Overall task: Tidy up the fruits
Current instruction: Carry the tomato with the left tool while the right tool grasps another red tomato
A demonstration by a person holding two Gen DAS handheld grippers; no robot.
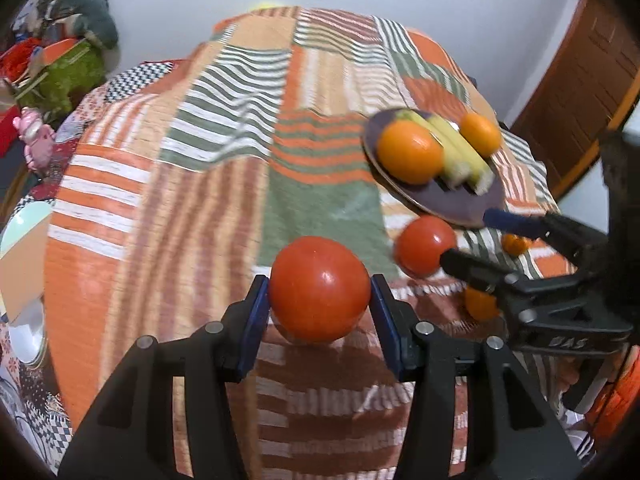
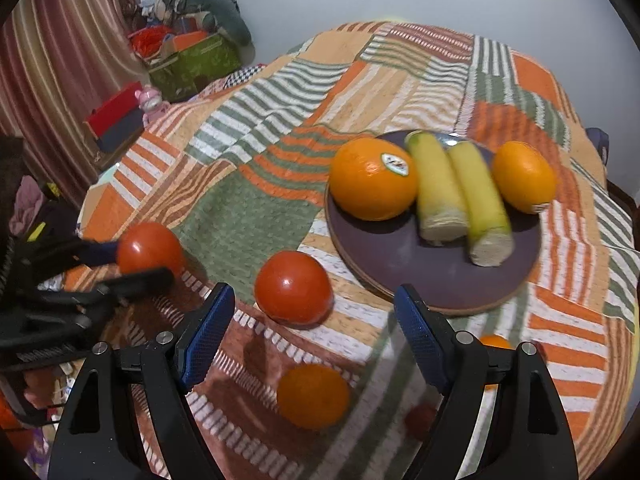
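My left gripper (image 1: 320, 292) is shut on a red tomato (image 1: 320, 288), its blue pads pressing both sides; the right wrist view shows the same tomato (image 2: 150, 246) in the left gripper (image 2: 134, 260). A second tomato (image 2: 294, 294) lies on the patchwork cloth just ahead of my right gripper (image 2: 314, 320), which is open and holds nothing. A dark plate (image 2: 400, 264) carries two oranges (image 2: 374, 178) (image 2: 522, 176) and two yellow-green cut stalks (image 2: 464, 192). A small orange (image 2: 314, 396) lies under the right gripper. Another small orange (image 2: 494, 342) peeks from behind its right finger.
The round table's patchwork cloth (image 1: 224, 184) drops away at the left and far edges. Beyond the left edge stand a green box (image 2: 196, 64), a red box (image 2: 114, 120) and a pink toy (image 1: 36, 136). A wooden door (image 1: 576, 92) is at the right.
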